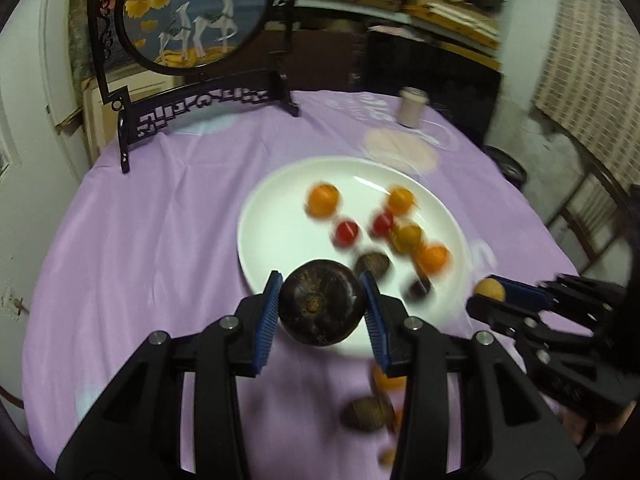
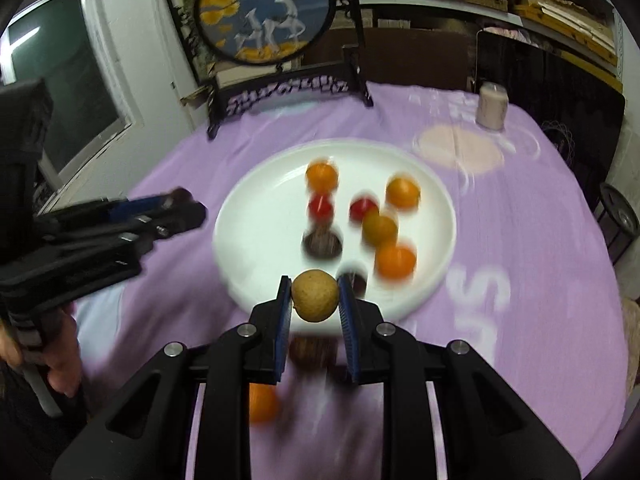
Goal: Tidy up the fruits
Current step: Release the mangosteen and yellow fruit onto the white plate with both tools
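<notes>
My left gripper point(image 1: 322, 308) is shut on a large dark purple round fruit point(image 1: 322, 304), held above the near rim of the white plate point(image 1: 272, 208). My right gripper point(image 2: 314, 298) is shut on a small tan round fruit point(image 2: 315, 295), also over the plate's point(image 2: 248, 232) near rim. On the plate lie several small fruits: orange ones point(image 2: 322, 176), red ones point(image 2: 320, 206), a yellow-green one point(image 2: 379, 229) and dark brown ones point(image 2: 322, 244). The right gripper point(image 1: 490, 292) with its tan fruit shows at the right of the left wrist view.
A lilac cloth point(image 1: 140, 240) covers the round table. Loose fruits lie on it under the grippers: an orange one point(image 2: 262, 402) and a brown one point(image 1: 366, 414). A black-framed round deer screen point(image 1: 196, 12) stands at the back, a pale cup point(image 2: 491, 106) at the back right.
</notes>
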Tool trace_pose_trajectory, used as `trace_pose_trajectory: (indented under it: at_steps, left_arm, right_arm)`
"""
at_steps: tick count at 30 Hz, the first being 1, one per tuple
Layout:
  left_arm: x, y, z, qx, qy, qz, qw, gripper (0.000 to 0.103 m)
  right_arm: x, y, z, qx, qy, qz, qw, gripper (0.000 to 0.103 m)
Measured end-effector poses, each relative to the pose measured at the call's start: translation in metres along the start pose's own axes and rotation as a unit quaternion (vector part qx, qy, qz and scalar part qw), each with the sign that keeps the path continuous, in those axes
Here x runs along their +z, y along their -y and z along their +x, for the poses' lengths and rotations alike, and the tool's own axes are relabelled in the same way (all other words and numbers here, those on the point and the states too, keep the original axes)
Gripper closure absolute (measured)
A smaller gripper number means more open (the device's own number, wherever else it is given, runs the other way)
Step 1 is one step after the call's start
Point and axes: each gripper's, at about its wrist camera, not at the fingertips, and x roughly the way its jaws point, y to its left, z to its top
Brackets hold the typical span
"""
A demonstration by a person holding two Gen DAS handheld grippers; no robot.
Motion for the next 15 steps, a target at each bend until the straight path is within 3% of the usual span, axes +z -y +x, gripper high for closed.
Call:
trace_pose_trajectory:
  at_steps: [4, 13, 14, 15]
  left_arm:
    - [0.031, -0.011, 0.044, 0.003, -0.026, -0.04, 0.9988, 0.063]
    - [0.027, -0.024, 0.075, -0.021, -0.047, -0.06, 0.9969, 0.062]
    - [0.028, -0.023, 0.074, -0.021, -0.045, -0.058, 0.9971, 0.061]
    - [0.028, -0.023, 0.073, -0.019, -0.04, -0.057, 0.9974, 0.049]
  right_arm:
    - [0.035, 0.011, 0.045, -0.019, -0.023, 0.009, 1.0, 0.079]
    - [0.038, 0.022, 0.079, -0.012, -0.043, 0.017, 0.999, 0.079]
    - [0.038, 0.022, 0.081, -0.013, -0.044, 0.014, 0.999, 0.079]
    - [0.037, 0.021, 0.082, -0.016, -0.043, 0.012, 0.999, 0.072]
